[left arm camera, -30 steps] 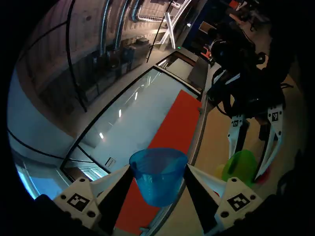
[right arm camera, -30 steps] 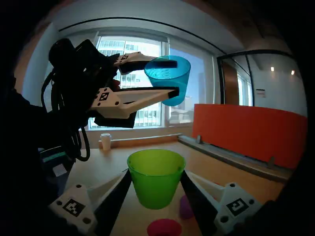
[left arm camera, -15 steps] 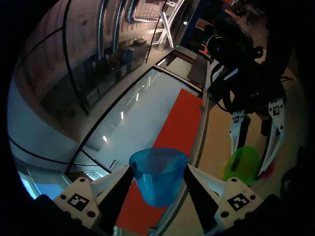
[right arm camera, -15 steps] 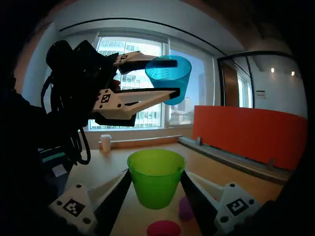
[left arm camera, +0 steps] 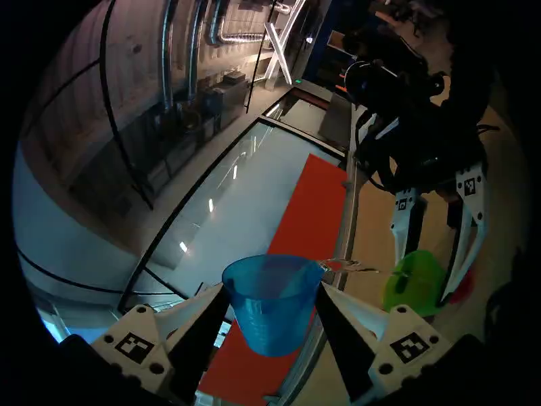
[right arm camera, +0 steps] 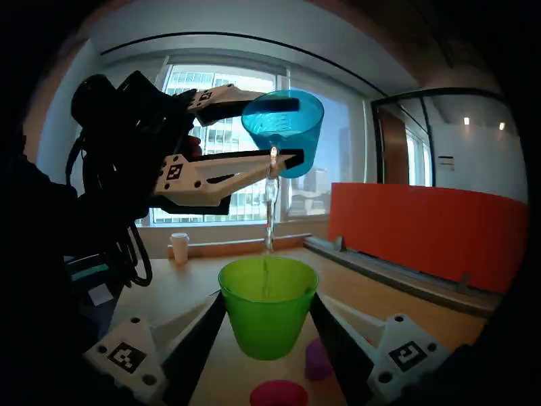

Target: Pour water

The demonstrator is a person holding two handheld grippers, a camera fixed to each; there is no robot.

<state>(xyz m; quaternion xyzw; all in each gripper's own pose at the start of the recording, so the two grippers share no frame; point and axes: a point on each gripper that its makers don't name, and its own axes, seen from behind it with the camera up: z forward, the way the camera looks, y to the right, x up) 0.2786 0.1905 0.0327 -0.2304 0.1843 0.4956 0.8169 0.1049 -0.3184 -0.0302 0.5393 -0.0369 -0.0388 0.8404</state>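
Over the table [right arm camera: 379,292], left claw [left arm camera: 270,289] pinching tilted blue cup [left arm camera: 272,318], water [right arm camera: 270,196] streaming into green cup [right arm camera: 268,318] pinched by right claw [right arm camera: 268,298]

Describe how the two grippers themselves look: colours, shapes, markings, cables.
The left gripper and right gripper match: white fingers tapering to points, black inner faces, and a square black-and-white tag on each finger base. Behind sits a dark body with looping black cables.
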